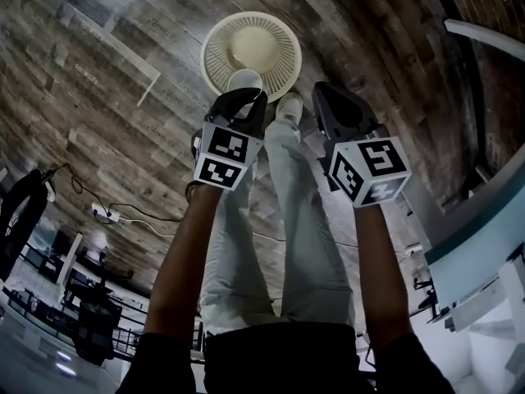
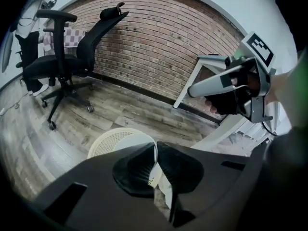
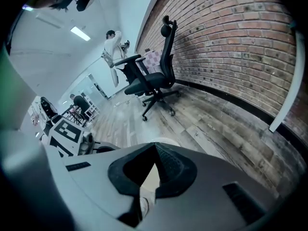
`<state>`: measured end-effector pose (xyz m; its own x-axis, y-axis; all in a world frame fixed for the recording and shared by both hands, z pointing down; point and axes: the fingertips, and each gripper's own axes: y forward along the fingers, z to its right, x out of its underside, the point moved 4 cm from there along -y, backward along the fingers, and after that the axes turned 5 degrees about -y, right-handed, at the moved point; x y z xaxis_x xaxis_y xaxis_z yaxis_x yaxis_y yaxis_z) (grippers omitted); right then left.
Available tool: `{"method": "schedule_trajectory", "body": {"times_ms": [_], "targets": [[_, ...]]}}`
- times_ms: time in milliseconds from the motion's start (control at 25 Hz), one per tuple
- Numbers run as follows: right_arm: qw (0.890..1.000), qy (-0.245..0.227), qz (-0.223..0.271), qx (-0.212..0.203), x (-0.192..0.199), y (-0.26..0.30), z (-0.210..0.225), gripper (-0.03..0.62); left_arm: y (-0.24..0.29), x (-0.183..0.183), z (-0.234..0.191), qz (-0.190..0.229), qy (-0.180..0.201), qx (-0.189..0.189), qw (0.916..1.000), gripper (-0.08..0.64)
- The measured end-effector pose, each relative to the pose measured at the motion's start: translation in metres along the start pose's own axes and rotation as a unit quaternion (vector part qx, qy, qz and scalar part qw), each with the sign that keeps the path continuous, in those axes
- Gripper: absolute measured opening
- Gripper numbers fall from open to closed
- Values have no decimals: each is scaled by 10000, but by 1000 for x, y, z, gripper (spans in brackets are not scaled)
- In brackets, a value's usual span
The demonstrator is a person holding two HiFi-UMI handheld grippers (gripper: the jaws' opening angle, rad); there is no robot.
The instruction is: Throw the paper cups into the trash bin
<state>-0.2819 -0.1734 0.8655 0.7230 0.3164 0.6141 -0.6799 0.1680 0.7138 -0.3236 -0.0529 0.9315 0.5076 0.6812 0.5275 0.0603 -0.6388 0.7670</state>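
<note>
- Cream mesh marks the trash bin (image 1: 215, 60) in the head view, standing on the wooden floor just beyond the person's shoes.
- A white paper cup (image 1: 244, 80) is seen at the tip of the left hand-held gripper (image 1: 246, 98), over the near rim of the bin; it has not been let go.
- The right hand-held gripper (image 1: 326, 97) is held beside it, a little off the bin, and no cup is seen on it.
- Whether any cups already lie in the bin cannot be told; only a pale round patch is made out inside.
- In the left gripper view, the left hand-held gripper (image 2: 156, 146) is clamped on a thin white wall, judged to be the cup (image 2: 163, 184), with the bin (image 2: 110, 141) just past the jaws.
- In the right gripper view, the tips of the right hand-held gripper (image 3: 155, 146) are brought together and nothing is caught between them; only pale background shows through the gap behind the tips.
- No further cups are seen on the floor in any view.
- The throw is judged to be nearly finished for this cup: release over the opening is what is left.
</note>
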Motion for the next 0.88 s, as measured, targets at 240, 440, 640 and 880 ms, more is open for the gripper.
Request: {"method": "schedule_trajectory", "body": {"times_ms": [240, 440, 640, 880], "targets": [[9995, -100, -262, -120, 24, 22, 18, 5, 46, 19, -17, -109, -67, -86, 9999, 28], [9992, -113, -356, -101, 31, 34, 30, 5, 75, 38, -27, -171, -129, -117, 9997, 28], [9990, -132, -407, -141, 38, 42, 34, 5, 95, 47, -34, -241, -108, -184, 9995, 28], [9985, -92, -498, -184, 47, 47, 40, 5, 110, 58, -39, -352, -222, -397, 9983, 28]]}}
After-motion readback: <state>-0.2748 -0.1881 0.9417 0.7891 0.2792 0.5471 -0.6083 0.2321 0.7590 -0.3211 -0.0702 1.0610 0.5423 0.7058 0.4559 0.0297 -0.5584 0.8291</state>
